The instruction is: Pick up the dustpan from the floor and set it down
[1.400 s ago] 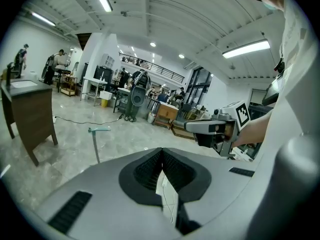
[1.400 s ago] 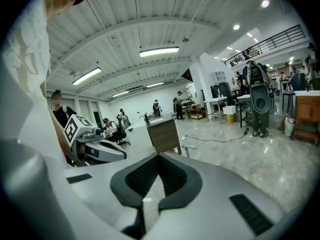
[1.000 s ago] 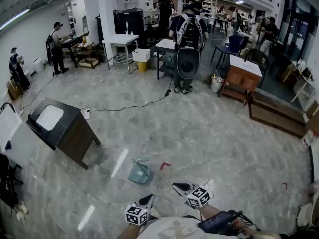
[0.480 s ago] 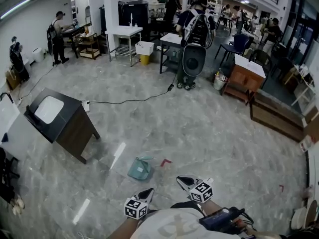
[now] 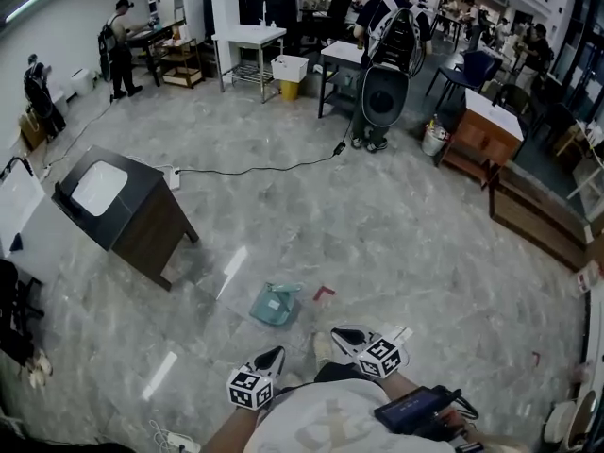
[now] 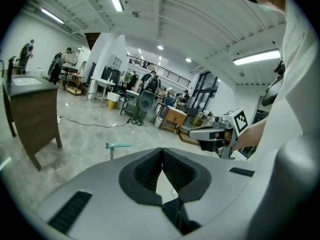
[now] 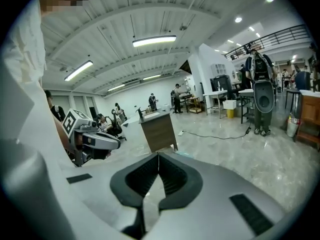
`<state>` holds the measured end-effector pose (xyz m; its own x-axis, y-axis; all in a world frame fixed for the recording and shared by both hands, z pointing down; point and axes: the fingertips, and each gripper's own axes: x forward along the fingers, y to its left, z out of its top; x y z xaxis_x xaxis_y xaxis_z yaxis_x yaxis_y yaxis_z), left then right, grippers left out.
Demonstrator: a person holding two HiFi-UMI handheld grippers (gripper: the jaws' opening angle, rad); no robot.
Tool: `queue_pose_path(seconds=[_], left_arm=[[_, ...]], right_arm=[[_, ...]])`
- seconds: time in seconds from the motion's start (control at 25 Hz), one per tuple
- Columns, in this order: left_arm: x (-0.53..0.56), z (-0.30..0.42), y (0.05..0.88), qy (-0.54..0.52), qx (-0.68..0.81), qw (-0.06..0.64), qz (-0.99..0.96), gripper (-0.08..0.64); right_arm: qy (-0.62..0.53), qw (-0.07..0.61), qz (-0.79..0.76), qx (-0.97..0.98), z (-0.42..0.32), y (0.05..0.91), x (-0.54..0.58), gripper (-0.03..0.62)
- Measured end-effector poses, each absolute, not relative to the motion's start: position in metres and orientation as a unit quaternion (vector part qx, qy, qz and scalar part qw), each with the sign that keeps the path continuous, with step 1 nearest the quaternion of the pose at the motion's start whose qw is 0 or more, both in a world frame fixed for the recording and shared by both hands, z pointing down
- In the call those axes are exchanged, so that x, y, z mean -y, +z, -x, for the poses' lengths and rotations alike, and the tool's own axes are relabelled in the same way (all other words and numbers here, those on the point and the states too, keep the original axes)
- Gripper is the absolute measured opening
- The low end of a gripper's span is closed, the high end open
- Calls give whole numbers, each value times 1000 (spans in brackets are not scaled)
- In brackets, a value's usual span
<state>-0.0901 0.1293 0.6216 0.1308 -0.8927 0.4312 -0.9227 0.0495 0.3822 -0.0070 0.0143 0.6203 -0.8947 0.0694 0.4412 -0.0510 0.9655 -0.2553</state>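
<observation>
A teal dustpan [image 5: 275,304] lies on the grey marble floor just ahead of me; in the left gripper view its handle [image 6: 118,145] pokes up beyond the jaws. Short of the pan and a little to its left, my left gripper [image 5: 276,352] hangs above the floor, shut and with nothing in it [image 6: 162,149]. To the pan's right my right gripper [image 5: 338,333] is held at much the same height, also shut and holding nothing [image 7: 158,154]. Neither gripper touches the dustpan.
A dark cabinet with a white basin top [image 5: 118,210] stands to the left. A small red item [image 5: 324,293] lies beside the pan. A black cable [image 5: 255,170] crosses the floor farther off. A person with a backpack [image 5: 387,64], tables and wooden furniture [image 5: 486,135] stand beyond.
The head view has shifted forward and tilted, and both grippers have drifted along with it, staying shut. The dustpan lies where it was on the floor.
</observation>
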Motion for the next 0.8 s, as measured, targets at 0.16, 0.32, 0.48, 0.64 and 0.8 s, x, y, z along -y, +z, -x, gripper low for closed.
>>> queue_pose_path(seconds=[0.16,0.32,0.48,0.64,0.8], left_arm=[[-126,110,627,24,679,313,-664,12],[-104,127,621,23,693,312,-650,12],[-73,139,616,23,702,305,-643,12],[-52,144,619,23,713,312,-627,12],[-36,155,629,24,722,323,-611,12]], right_arm=[[127,227,33,965,37,622,-1,17],[112,228,61,965,67,620,22,17],[106,234,89,962,88,626,42,17],[104,240,114,958,100,634,61,17],[91,252,133,954,116,642,81,17]])
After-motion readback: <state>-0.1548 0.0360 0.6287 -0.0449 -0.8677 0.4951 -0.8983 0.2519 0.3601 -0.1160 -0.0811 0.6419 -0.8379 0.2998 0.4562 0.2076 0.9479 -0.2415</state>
